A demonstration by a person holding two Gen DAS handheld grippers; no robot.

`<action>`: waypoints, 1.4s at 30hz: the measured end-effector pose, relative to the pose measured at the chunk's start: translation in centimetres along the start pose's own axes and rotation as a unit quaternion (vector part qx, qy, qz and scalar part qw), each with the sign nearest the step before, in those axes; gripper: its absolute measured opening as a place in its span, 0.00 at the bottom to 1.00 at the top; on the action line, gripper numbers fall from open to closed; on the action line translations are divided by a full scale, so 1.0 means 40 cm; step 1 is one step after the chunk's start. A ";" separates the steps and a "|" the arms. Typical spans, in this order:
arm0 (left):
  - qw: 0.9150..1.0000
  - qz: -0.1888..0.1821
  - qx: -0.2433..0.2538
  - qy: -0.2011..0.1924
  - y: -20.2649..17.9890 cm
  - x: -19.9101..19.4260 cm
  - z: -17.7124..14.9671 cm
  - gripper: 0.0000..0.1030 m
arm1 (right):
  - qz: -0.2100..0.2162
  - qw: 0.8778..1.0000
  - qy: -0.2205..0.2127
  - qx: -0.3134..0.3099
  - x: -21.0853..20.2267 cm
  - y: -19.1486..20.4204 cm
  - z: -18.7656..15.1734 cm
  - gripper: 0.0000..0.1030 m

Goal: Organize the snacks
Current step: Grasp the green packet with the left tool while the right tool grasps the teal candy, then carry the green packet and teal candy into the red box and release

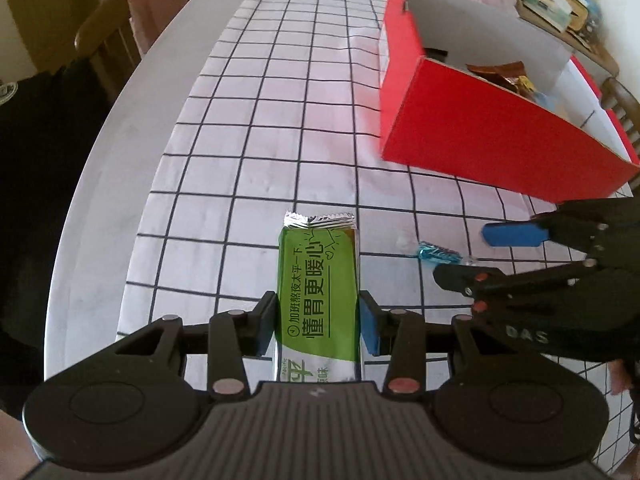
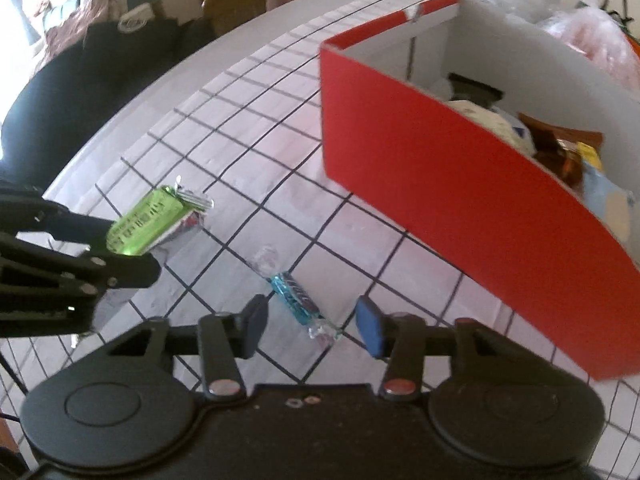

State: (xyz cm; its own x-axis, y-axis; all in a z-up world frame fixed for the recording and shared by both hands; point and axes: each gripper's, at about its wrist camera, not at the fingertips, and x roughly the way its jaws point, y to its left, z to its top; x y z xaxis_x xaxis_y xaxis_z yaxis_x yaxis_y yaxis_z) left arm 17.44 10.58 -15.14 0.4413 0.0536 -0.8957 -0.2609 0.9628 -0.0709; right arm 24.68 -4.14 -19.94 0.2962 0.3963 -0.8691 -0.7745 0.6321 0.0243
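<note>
Snacks are light, crinkly, slippery: my left gripper (image 1: 318, 326) clamps the green bar (image 1: 318, 280) mid-length; my right gripper (image 2: 312, 322) straddles the blue candy (image 2: 294, 296), pads apart.

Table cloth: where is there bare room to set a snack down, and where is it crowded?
Free: the checked cloth left of the red box, out to the table's grey edge. Crowded: the strip below the box, where the blue candy lies between the right hand-held gripper's fingers, beside the left hand-held gripper clamping the green packet. The box already holds snacks.
</note>
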 end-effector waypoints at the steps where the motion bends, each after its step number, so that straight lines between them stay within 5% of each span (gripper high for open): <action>1: 1.000 0.001 -0.002 0.000 0.003 -0.001 0.000 0.41 | -0.002 1.000 0.001 -0.005 0.005 0.003 0.001 0.35; 6: 1.000 -0.002 -0.013 0.003 0.015 -0.002 -0.001 0.41 | -0.006 0.999 -0.004 -0.031 0.012 0.025 0.010 0.11; 22: 1.000 -0.022 0.008 -0.012 -0.004 -0.047 0.003 0.41 | -0.032 0.998 -0.037 0.043 -0.108 0.046 -0.025 0.10; 42: 0.988 -0.080 0.078 -0.106 -0.117 -0.245 0.072 0.41 | -0.096 0.975 -0.150 0.134 -0.397 -0.005 -0.045 0.10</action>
State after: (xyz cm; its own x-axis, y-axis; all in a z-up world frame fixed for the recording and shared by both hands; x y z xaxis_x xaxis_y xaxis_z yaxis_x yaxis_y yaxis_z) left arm 16.82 6.30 -4.75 0.6398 -0.0639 -0.7659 -0.0456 0.9916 -0.1208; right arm 19.13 -11.75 -7.03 0.6030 0.4046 -0.6875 -0.5261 0.8496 0.0386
